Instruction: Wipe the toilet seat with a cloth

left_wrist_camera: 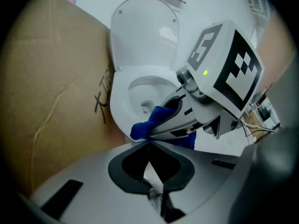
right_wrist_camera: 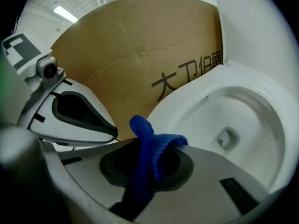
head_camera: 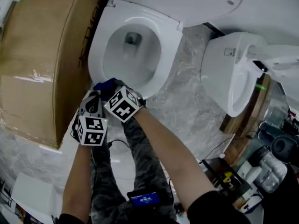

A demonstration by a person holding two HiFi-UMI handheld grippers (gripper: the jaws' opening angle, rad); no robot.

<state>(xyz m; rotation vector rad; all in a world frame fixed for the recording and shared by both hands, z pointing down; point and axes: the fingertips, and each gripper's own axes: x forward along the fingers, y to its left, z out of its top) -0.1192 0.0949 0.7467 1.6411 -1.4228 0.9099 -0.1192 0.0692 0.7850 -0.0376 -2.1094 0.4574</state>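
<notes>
Forearms (head_camera: 163, 148) reach down and forward over patterned trousers (head_camera: 140, 157). A small device with a lit blue screen (head_camera: 145, 199) sits at the lap.

Left tongs (left_wrist_camera: 148, 143): clenched, tips meet, nothing between them. In the head view they sit at the left (head_camera: 96, 93), marker cube behind, just beside the right pair and pointing steeply down.

Right tongs (right_wrist_camera: 152, 146): clamped on the blue cloth (right_wrist_camera: 148, 157). The cloth runs up through the jaws as a bunched strip, with its free end folded over past the tips. In the head view the right tongs (head_camera: 110, 85) are angled in towards the left, and the cloth (head_camera: 104, 84) pokes out ahead of the cube.

Cloth location: at the front edge of the toilet seat (head_camera: 170, 50), left of centre. From the left gripper view it (left_wrist_camera: 148, 121) lies over the front rim; can't confirm how firmly it presses.

The seat is down, white, ringing the bowl (head_camera: 133, 55). The drain opening is visible at the bottom of the bowl. The lid (head_camera: 187, 1) is up behind it.

A cardboard box (head_camera: 42, 55) stands just beside the toilet on its left, with dark characters printed on the side facing the bowl.

The floor (head_camera: 187, 101) is grey marble pattern. A second white toilet (head_camera: 229, 73) stands to the right, apart from the first, with cluttered gear beyond it.
</notes>
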